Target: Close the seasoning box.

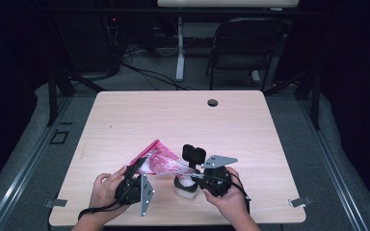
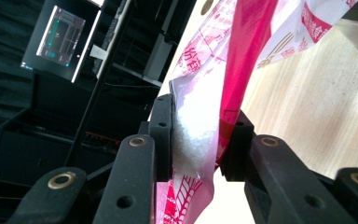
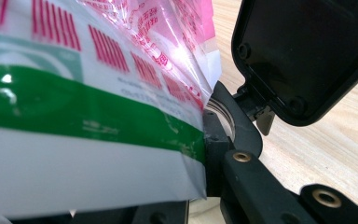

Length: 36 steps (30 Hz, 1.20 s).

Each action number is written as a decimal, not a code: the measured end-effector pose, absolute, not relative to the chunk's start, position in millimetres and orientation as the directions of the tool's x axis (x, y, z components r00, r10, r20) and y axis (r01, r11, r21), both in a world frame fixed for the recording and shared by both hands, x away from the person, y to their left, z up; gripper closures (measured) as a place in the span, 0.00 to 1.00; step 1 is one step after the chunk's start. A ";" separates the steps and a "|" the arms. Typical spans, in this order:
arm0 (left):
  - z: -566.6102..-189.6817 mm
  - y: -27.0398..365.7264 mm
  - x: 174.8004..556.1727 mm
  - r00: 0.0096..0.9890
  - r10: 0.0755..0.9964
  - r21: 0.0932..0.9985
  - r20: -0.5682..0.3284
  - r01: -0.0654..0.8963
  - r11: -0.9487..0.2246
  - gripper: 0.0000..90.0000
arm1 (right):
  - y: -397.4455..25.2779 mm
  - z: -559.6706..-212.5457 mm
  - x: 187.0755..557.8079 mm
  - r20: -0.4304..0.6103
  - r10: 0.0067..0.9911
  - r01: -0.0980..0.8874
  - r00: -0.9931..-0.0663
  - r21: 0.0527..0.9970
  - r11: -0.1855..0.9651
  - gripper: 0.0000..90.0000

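Bag (image 1: 160, 161) of pink-and-clear plastic, stretched between both grippers above the near part of the table (image 1: 183, 115). Left gripper (image 2: 198, 140) clamped on one end, white grains pressed between its jaws. Right gripper (image 1: 203, 179) closed on the other end, seen from above; up close, lower jaw mostly hidden behind the film. White container (image 1: 185, 186) with raised black lid (image 1: 192, 154) just below the bag, mouth mostly covered, contents unreadable.

A clear plastic bag (image 1: 160, 161) printed in pink-red stripes and lettering, with a green band, is seen holding white granules. Black grippers, a white container (image 1: 185, 186) with a black lid (image 1: 193, 154), and a pale wood-grain table (image 1: 173, 118) are shown.
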<state>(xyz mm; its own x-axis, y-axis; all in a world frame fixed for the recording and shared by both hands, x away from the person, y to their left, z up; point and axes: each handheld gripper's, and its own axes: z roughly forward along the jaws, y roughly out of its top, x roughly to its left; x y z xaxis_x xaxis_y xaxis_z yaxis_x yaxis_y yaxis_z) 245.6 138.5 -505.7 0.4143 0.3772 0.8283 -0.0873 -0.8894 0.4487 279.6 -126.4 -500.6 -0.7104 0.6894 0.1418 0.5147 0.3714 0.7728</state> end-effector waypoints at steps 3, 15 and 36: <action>-507.5 139.6 246.5 0.423 0.385 0.458 0.820 -0.083 -0.885 0.79 | -125.9 -500.2 279.3 0.144 0.688 0.513 -0.712 0.775 0.369 1.00; -513.2 145.7 250.6 0.482 0.425 0.506 0.766 -0.046 -0.861 0.79 | -123.1 -499.2 279.9 0.135 0.683 0.507 -0.718 0.774 0.380 1.00; -525.2 158.8 264.4 0.626 0.552 0.659 0.550 0.081 -0.748 0.78 | -117.5 -498.0 280.4 0.112 0.680 0.489 -0.725 0.779 0.392 1.00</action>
<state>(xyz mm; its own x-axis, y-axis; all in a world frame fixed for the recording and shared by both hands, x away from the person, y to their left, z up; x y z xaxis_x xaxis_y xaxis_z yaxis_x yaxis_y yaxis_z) 264.4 158.8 -525.2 0.6264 0.5525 0.5499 0.0810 -0.7477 0.6590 280.4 -117.5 -498.0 -0.7245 0.6801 0.1117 0.4886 0.3925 0.7793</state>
